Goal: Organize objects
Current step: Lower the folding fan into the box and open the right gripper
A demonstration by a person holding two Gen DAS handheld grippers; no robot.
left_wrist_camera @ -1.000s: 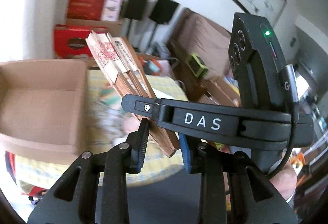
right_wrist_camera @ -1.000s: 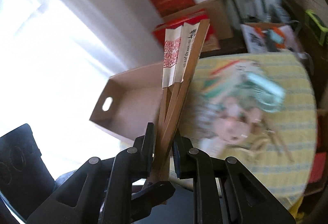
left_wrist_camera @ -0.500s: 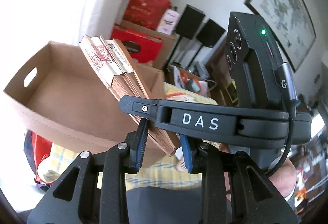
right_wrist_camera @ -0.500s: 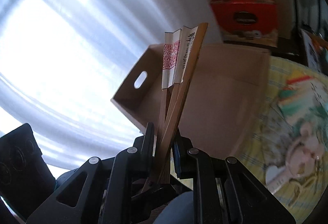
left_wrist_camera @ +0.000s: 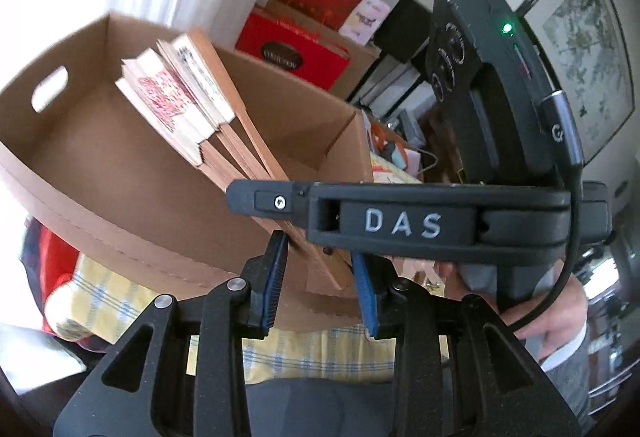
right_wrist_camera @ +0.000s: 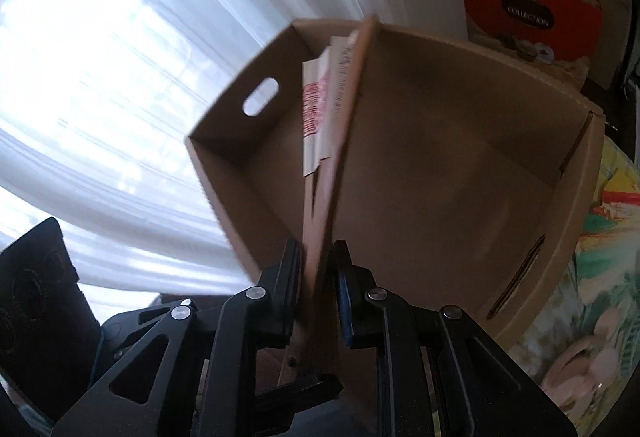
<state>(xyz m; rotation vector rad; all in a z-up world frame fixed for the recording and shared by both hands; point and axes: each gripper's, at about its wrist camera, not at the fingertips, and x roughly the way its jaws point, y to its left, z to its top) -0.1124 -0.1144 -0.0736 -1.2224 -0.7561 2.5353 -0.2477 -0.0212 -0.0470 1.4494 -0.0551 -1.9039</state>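
Bright curtained window light [right_wrist_camera: 120, 77] fills the space behind my table, which wears a yellow checked cloth [left_wrist_camera: 304, 353]. My folded fan [left_wrist_camera: 192, 109] is held over the open cardboard box [left_wrist_camera: 100, 173], its paper end reaching toward the box's far wall. My right gripper [right_wrist_camera: 318, 289] has its fingers clamped on the fan's wooden ribs near the pivot. My left gripper [left_wrist_camera: 318, 285] straddles the same ribs with its blue pads [left_wrist_camera: 276, 277]; the right gripper's body hides the contact, so I can't tell whether they bite, though they look slightly apart. Red gift boxes [left_wrist_camera: 292, 49] are stacked behind the box, and a framed picture [left_wrist_camera: 584, 69] hangs to the right.
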